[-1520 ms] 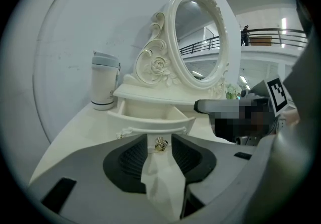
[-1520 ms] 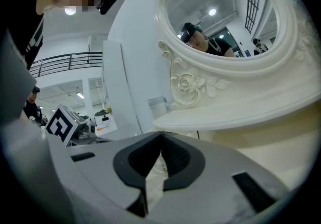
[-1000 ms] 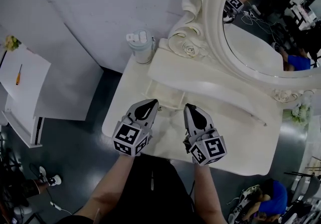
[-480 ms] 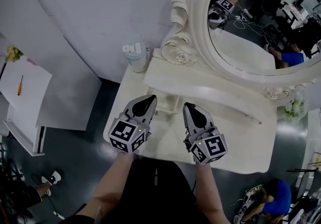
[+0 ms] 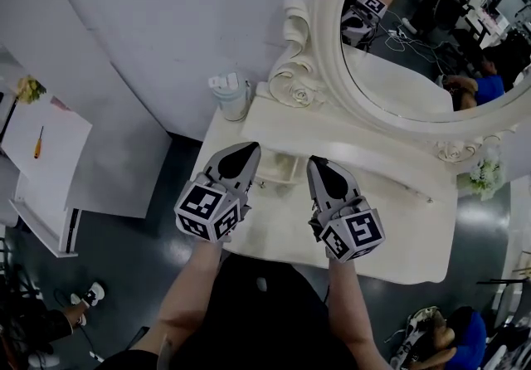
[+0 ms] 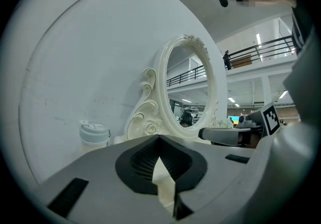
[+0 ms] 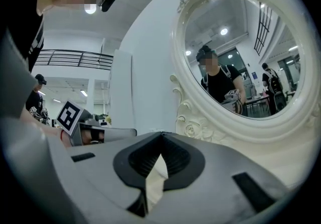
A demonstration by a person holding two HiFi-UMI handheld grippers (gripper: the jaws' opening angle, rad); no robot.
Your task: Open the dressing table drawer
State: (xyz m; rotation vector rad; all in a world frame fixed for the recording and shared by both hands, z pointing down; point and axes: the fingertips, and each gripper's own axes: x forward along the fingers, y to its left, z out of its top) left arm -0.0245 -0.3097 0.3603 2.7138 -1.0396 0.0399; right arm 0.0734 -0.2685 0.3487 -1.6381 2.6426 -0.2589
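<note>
The cream dressing table (image 5: 398, 227) stands below me with its oval mirror (image 5: 415, 28) at the back. A small drawer (image 5: 280, 167) sits in the raised shelf under the mirror, its front between my two grippers. My left gripper (image 5: 242, 159) hovers above the table's left part, shut and empty. My right gripper (image 5: 322, 171) hovers beside it, also shut with nothing in it. In the left gripper view the closed jaws (image 6: 159, 137) point level at the mirror frame (image 6: 150, 117). The right gripper (image 7: 160, 133) faces the mirror (image 7: 241, 52) too.
A lidded cup (image 5: 228, 94) stands on the table's far left corner, also seen as the cup (image 6: 94, 135). A white side cabinet (image 5: 50, 153) with a screwdriver (image 5: 39, 140) is at the left. Flowers (image 5: 481, 177) sit at the table's right end. A curved white wall lies behind.
Both grippers have risen above the table top, staying shut and side by side. The head view has shifted slightly, so the table sits a little lower in the picture.
</note>
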